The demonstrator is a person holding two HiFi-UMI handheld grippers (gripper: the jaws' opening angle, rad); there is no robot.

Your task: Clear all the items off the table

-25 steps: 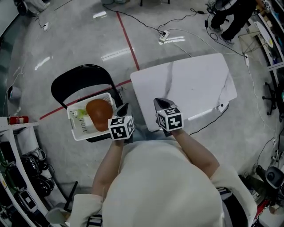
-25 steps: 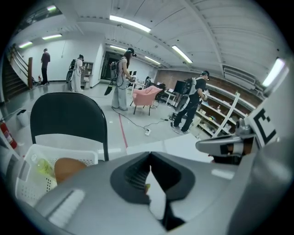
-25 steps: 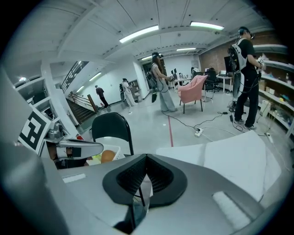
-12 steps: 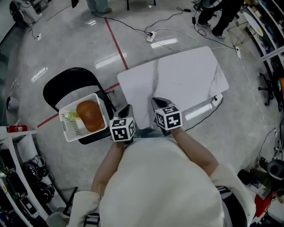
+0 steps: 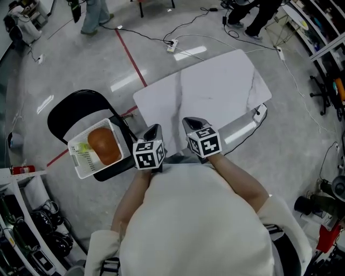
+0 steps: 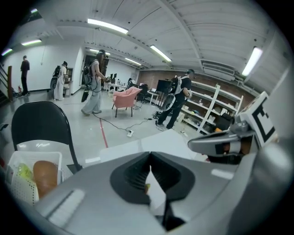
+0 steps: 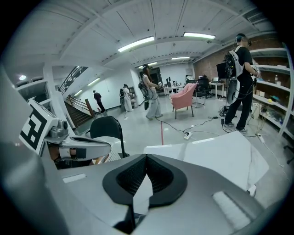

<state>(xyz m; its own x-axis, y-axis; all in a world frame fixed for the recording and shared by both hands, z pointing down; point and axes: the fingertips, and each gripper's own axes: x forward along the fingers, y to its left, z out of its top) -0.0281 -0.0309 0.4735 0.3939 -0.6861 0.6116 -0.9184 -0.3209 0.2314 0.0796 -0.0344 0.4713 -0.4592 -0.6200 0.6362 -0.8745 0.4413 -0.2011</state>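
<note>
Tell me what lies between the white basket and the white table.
In the head view, the black chair's frame and a strip of grey floor with red tape separate the basket from the table.

- The left tongs (image 5: 154,129), earlier right beside the basket (image 5: 77,164) on the chair (image 5: 70,108), are now clear of it.
- Both they and the right tongs (image 5: 190,123) sit farther along the surface (image 5: 215,81), away from the chair.
- A walker's legs (image 5: 94,13) appear top left.

Head view looks down; all views share table (image 5: 215,91)
</note>
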